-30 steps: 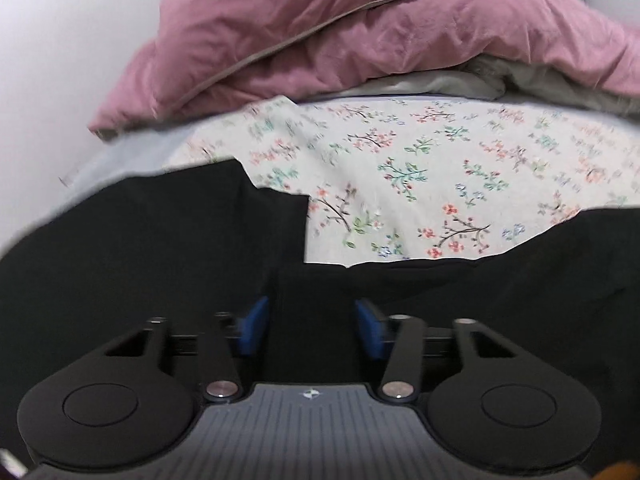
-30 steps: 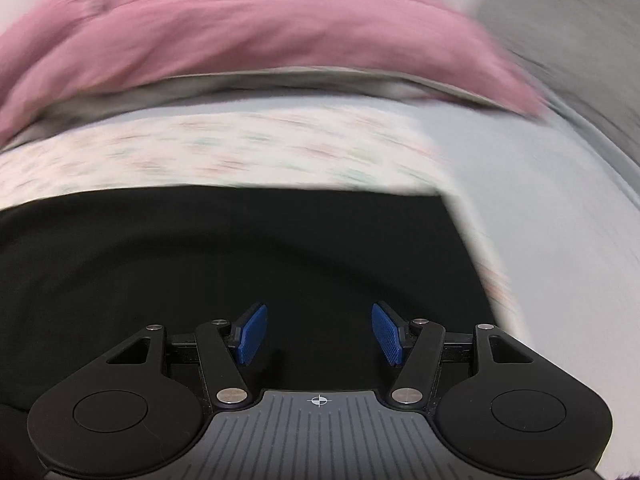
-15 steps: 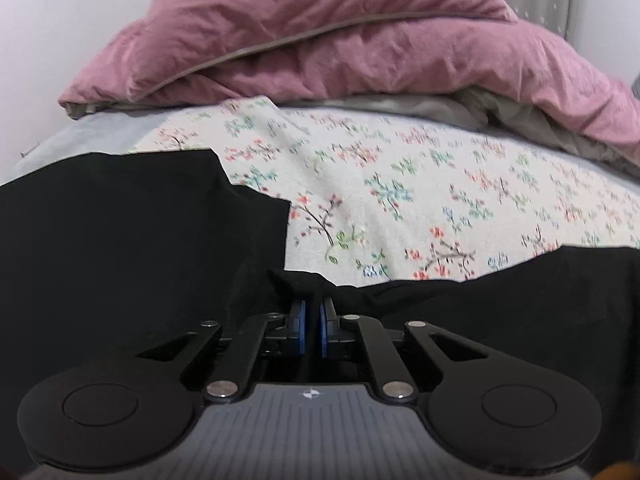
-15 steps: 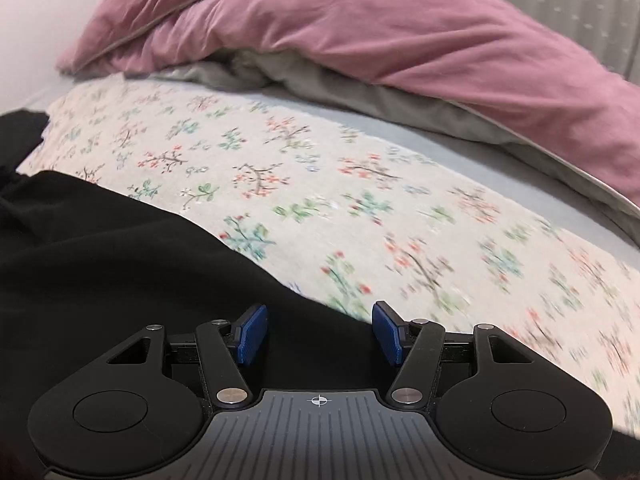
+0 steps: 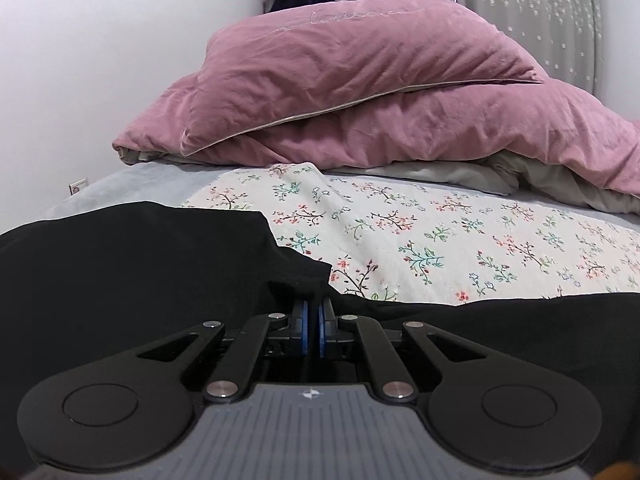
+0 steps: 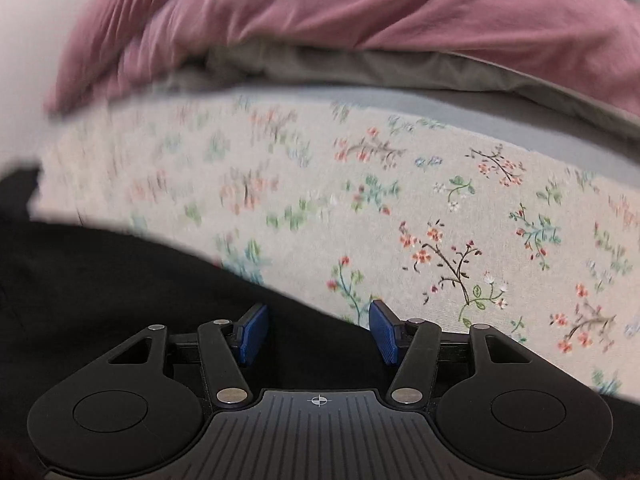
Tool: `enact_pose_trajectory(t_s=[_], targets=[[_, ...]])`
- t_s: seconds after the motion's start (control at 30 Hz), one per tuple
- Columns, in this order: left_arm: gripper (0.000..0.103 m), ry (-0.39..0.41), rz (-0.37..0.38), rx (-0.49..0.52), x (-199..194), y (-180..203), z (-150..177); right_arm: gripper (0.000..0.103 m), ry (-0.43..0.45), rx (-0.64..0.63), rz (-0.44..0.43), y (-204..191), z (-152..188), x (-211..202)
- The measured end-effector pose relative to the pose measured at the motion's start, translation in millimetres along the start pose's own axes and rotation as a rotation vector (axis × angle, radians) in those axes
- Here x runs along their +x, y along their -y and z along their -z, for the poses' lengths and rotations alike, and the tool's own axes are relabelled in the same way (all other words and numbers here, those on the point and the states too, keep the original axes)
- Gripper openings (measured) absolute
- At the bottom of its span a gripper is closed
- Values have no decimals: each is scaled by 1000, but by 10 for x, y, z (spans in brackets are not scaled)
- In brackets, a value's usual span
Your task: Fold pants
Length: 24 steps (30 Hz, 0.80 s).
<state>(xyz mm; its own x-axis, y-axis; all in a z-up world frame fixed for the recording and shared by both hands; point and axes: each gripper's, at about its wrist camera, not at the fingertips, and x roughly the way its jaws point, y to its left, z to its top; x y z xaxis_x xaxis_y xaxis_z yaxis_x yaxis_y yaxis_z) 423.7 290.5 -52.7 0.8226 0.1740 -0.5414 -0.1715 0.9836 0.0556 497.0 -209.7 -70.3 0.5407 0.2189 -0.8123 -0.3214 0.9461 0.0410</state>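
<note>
- The black pants (image 5: pixel 132 264) are spread on the flowered sheet (image 5: pixel 440 240), under and to both sides of the left tongs (image 5: pixel 312 330).
- The left tongs have just been closing; their 2 blue pads (image 5: pixel 305 330) are pressed nearly together, with a raised fold of the pants pinched between them.
- The right tongs (image 6: pixel 318 334) are spread, their jaws having just narrowed a little; the pants' edge lies between and below the 2 pads (image 6: pixel 252 332), which are not pressed on it.
- To the right of the right tongs only sheet is seen.
- A pink quilt (image 5: pixel 380 92) is heaped beyond both tongs.
- Only in the left view are a white wall (image 5: pixel 120 60) and a grey starred curtain (image 5: pixel 520 4) shown.
- The right view is partly blurred.
</note>
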Motion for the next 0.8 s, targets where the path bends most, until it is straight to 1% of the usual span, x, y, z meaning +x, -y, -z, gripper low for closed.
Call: enact_pose_trajectory(t_s=[0.03,0.07,0.1,0.13,0.17,0.2,0.23,0.27,0.33,0.37,0.4,0.43,0.47,0.5,0.53,0.57,0.6,0.63,0.67,0.7,0.77,0.8], targets=[[27,-1,-5,0,9,5,-1,53,-3,-39,21,-70,3,8],[27,-1,-12,-2,15,10,0,44,-9,-60,21,-112,-2,11],[27,-1,-18,-4,15,14,1,28,-13,-72,8,-144,-14,10],[27,1,-22,-6,16,18,0,19,-20,-91,1,-185,-20,3],[27,5,-27,-8,8,19,-2,7,-24,-129,16,-249,-21,-5],[27,11,-34,-13,-5,17,-3,3,-25,-166,29,-298,-25,-15],[27,18,-43,-19,-19,9,-7,2,-18,-203,45,-347,-29,-26],[27,26,-55,-28,-31,-2,-10,2,2,-214,57,-355,-46,-54],[27,12,-70,-34,-1,-18,-17,2,57,-147,37,-268,-137,-123],[28,-19,-70,-22,54,-14,-15,2,69,-111,21,-222,-175,-123],[29,-62,-68,-6,118,-2,-5,2,56,-95,18,-205,-199,-87],[33,-83,-76,-4,160,6,13,3,25,-98,30,-221,-207,-10],[35,-82,-97,-2,161,13,27,8,11,-108,47,-255,-194,43],[37,-70,-120,4,133,23,25,14,20,-108,63,-287,-169,62],[38,-57,-133,5,84,30,11,16,34,-97,82,-299,-148,50],[40,-43,-137,2,13,38,-7,24,42,-80,93,-288,-129,25],[47,-29,-124,4,-76,52,-31,33,46,-66,106,-264,-100,-19],[56,-18,-113,14,-160,84,-50,36,55,-58,124,-233,-55,-80],[58,-6,-107,31,-255,136,-57,42,60,-46,146,-196,-3,-155],[58,3,-95,58,-360,212,-61,45,61,-27,172,-142,60,-240],[60,9,-43,110,-550,403,-48,47,67,13,196,11,226,-438],[62,8,-12,131,-640,512,-26,48,73,30,199,109,335,-551]])
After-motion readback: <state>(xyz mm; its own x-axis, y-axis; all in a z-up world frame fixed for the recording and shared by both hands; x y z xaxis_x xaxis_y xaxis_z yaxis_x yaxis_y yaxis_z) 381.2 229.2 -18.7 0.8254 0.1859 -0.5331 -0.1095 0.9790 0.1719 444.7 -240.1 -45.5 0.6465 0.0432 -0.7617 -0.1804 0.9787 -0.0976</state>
